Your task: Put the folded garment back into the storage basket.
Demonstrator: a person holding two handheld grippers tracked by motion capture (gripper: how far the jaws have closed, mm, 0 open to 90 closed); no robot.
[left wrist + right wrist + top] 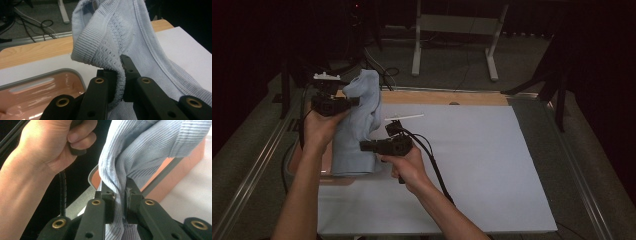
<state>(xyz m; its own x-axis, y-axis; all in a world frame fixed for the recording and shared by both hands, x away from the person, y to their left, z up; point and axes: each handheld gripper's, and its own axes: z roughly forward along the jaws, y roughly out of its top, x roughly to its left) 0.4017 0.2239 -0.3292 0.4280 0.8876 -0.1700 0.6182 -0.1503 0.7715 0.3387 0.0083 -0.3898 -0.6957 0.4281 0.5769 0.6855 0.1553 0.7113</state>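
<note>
Black jaws of both the left gripper (pixel 119 72) and right gripper (pixel 120 192) pinch a pale-blue ribbed, perforated knit garment (pixel 357 125), perhaps a top.

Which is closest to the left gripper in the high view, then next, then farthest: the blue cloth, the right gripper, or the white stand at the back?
1. Blue cloth, clamped in the left gripper.
2. Right gripper, lower right, also gripping it.
3. White stand, far behind the table.

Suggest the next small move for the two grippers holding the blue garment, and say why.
Probably draw the grippers apart to spread the garment. The left gripper and right gripper both pinch it, and it hangs bunched between them above the pink tray.
</note>
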